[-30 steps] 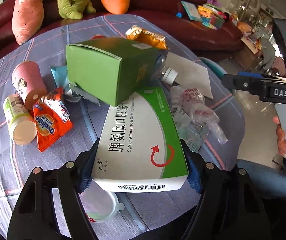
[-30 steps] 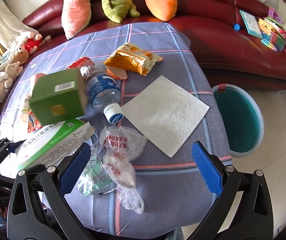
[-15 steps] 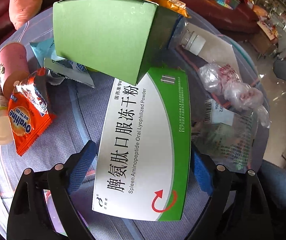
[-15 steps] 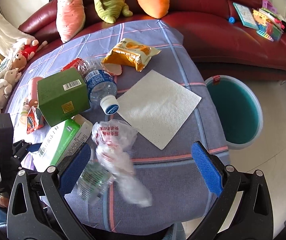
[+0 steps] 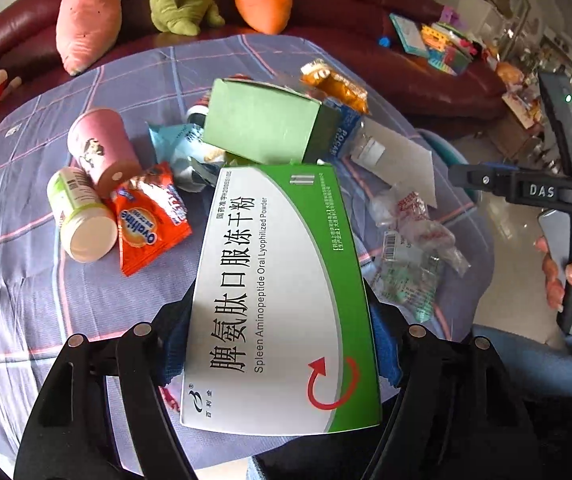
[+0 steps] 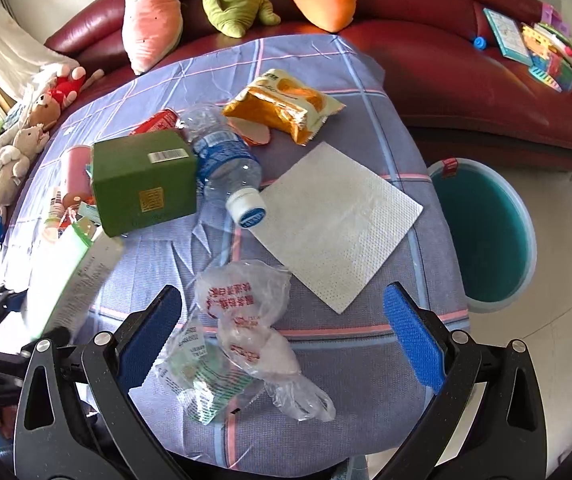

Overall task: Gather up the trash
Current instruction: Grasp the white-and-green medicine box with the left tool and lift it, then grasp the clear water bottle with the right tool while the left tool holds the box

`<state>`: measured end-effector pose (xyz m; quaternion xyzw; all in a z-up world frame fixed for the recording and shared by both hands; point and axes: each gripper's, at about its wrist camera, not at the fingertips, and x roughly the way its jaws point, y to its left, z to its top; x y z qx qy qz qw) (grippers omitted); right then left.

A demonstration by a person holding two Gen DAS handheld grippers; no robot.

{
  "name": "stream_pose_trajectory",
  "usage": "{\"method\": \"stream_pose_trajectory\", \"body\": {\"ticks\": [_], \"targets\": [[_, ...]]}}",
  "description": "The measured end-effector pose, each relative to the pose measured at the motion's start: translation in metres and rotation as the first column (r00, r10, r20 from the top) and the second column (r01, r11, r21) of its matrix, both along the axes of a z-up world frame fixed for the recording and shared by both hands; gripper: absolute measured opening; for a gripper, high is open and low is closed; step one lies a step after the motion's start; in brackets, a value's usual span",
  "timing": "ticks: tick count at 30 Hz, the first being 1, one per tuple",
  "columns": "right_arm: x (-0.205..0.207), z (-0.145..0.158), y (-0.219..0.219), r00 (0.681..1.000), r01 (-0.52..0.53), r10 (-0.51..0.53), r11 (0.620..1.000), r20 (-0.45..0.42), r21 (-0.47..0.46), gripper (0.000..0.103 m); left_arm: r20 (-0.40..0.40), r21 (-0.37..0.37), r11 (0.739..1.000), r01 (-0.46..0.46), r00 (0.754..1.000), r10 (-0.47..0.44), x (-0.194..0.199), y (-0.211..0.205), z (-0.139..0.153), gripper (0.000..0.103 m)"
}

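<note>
- Medicine box [image 5: 278, 300]: flat white-and-green carton, clamped across its two long edges in left gripper [image 5: 282, 344], raised off tabletop [image 5: 26, 280]. Jaws just closing onto it, pads pressed against both sides.
- Handling, judged: light, likely empty; thin card, stiff along edges, prone to crushing at mid-panel under hard squeeze. Glossy faces may slip; hold at edges near the centre of length, as gripped now.
- Neighbouring trash: green box [image 5: 266, 128], plastic bottle [image 6: 226, 168], orange sachet [image 5: 146, 224], pink cup [image 5: 102, 148], crumpled plastic bags [image 6: 254, 316], paper towel [image 6: 333, 224].
- Right gripper [image 6: 282, 344]: jaws wide apart, empty, hovering over the plastic bags.
- Teal bin [image 6: 481, 236]: on floor beside tabletop, likely destination.
</note>
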<state>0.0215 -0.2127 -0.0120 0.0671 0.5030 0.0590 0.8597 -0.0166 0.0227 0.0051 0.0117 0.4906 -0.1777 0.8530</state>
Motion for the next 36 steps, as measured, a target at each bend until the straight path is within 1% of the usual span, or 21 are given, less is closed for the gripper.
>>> {"method": "stream_pose_trajectory", "body": {"ticks": [5,8,11,14,17,18,19,20,21,23,26,29,33,36], "targets": [[0.006,0.008,-0.001,1.0,-0.006,0.006,1.0,0.006,0.008,0.097,0.073,-0.079,0.994,-0.07,0.994,0.076,0.002,0.023,0.036,0.073],[0.012,0.013,-0.001,1.0,-0.012,0.012,1.0,0.012,0.001,0.097,0.1,-0.106,0.99,-0.092,0.99,0.103,0.018,0.026,0.05,0.073],[0.025,0.013,-0.002,1.0,-0.021,0.021,1.0,0.002,0.014,0.097,0.107,-0.125,0.987,-0.104,0.987,0.118,0.041,0.027,0.056,0.073],[0.048,0.015,0.0,0.999,-0.036,0.036,0.999,-0.006,0.025,0.097,0.101,-0.132,0.985,-0.108,0.987,0.122,0.07,0.022,0.054,0.073],[0.074,0.015,0.008,0.998,-0.069,0.069,0.997,-0.005,0.02,0.096,0.075,-0.116,0.988,-0.102,0.991,0.111,0.095,0.012,0.04,0.073],[0.081,0.014,0.011,0.997,-0.079,0.079,0.997,-0.012,0.027,0.09,0.061,-0.112,0.988,-0.104,0.992,0.111,0.101,0.01,0.033,0.074],[0.094,0.009,0.016,0.995,-0.094,0.096,0.995,-0.035,0.045,0.086,0.047,-0.101,0.989,-0.111,0.992,0.116,0.108,0.01,0.026,0.074],[0.102,0.006,0.019,0.993,-0.105,0.108,0.993,-0.052,0.057,0.08,0.042,-0.088,0.989,-0.118,0.992,0.122,0.112,0.01,0.021,0.074],[0.113,0.002,0.023,0.99,-0.117,0.121,0.991,-0.07,0.06,0.078,0.041,-0.078,0.989,-0.124,0.991,0.128,0.115,0.011,0.016,0.074],[0.128,-0.006,0.031,0.986,-0.137,0.14,0.99,-0.093,0.044,0.078,0.027,-0.069,0.988,-0.139,0.99,0.141,0.123,0.017,0.007,0.074],[0.15,-0.019,0.043,0.972,-0.182,0.189,0.981,-0.141,0.064,0.078,-0.001,-0.075,0.985,-0.158,0.987,0.158,0.132,0.03,-0.002,0.074],[0.172,-0.032,0.06,0.955,-0.23,0.234,0.972,-0.183,0.038,0.078,-0.01,-0.066,0.984,-0.166,0.986,0.166,0.136,0.038,-0.007,0.074],[0.19,-0.048,0.08,0.923,-0.285,0.293,0.956,-0.248,0.069,0.078,-0.021,-0.062,0.982,-0.18,0.984,0.179,0.14,0.047,-0.011,0.075],[0.198,-0.055,0.091,0.913,-0.304,0.313,0.95,-0.263,0.073,0.078,-0.03,-0.061,0.979,-0.193,0.981,0.192,0.145,0.053,-0.014,0.076]]}}
